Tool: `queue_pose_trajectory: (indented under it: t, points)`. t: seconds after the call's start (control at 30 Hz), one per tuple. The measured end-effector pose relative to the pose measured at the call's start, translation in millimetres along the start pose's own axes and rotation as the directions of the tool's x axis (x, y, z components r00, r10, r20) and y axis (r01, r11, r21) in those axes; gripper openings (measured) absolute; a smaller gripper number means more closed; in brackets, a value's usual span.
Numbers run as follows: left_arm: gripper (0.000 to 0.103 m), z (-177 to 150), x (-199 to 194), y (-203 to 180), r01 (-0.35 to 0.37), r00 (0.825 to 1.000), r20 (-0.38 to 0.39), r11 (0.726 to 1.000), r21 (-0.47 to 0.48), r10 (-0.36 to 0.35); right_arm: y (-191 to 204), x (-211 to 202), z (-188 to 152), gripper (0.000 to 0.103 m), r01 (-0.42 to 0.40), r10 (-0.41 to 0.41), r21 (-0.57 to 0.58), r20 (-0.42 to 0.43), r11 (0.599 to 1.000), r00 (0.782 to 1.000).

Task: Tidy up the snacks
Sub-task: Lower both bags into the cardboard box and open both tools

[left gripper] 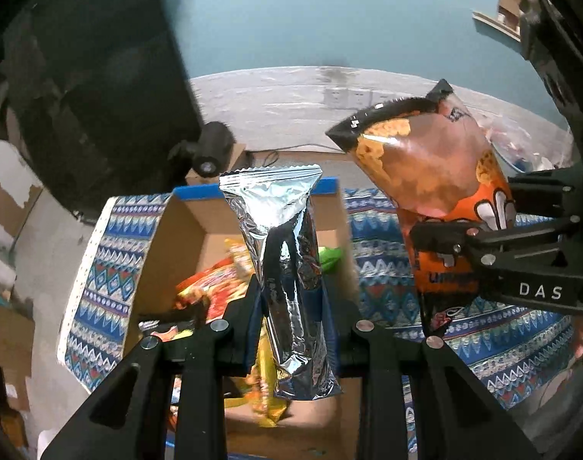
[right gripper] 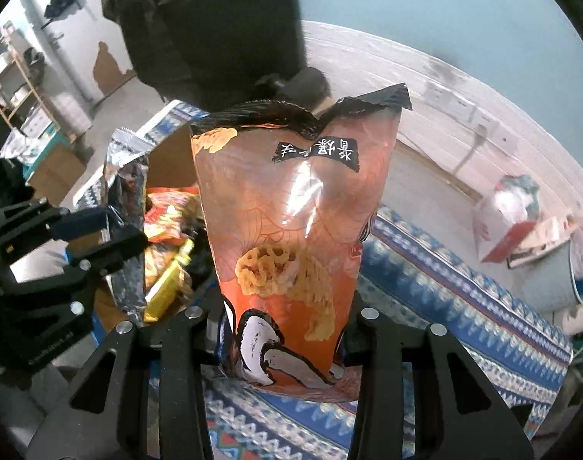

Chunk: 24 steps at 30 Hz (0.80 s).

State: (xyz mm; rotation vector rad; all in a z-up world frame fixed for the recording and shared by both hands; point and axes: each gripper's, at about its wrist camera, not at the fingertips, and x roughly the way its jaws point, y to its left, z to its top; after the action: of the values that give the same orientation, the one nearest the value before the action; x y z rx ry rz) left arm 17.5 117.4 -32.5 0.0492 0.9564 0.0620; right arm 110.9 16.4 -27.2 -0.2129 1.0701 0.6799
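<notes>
So my left tool (left gripper: 291, 306) is clamped on a silver packet (left gripper: 287, 253), held upright right above the cardboard box (left gripper: 184, 230) ahead of it, where several snacks (left gripper: 214, 287) already lie. My right tool (right gripper: 287, 329) grips an orange snack bag (right gripper: 291, 230) over the patterned cloth (right gripper: 445, 287) beside the box. Both packs, I judge, are left to drop in

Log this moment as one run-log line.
left gripper: shut on silver bag, above cardboard box | right gripper: shut on orange bag, over patterned cloth
</notes>
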Motion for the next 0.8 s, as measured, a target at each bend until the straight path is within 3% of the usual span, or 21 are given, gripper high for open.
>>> queue_pose_trajectory:
  t: [0.57,0.63,0.7,0.8]
  points:
    - [0.029,-23,21,73,-0.060,0.996,-0.068,0.988,-0.142,0.051,64,51,46,0.039,-0.058,0.056,-0.055,-0.035,0.997,0.998]
    - [0.033,-23,26,78,-0.055,0.996,-0.082,0.985,-0.164,0.042,69,59,49,0.039,-0.065,0.062,-0.054,-0.045,0.996,0.997]
    - [0.055,-25,28,82,-0.052,0.995,-0.091,0.980,-0.191,0.035,72,64,51,0.039,-0.073,0.071,-0.047,-0.054,0.996,0.996]
    - [0.064,-28,27,86,-0.055,0.995,-0.089,0.973,-0.222,0.036,73,73,54,0.039,-0.079,0.077,-0.035,-0.068,0.996,0.995]
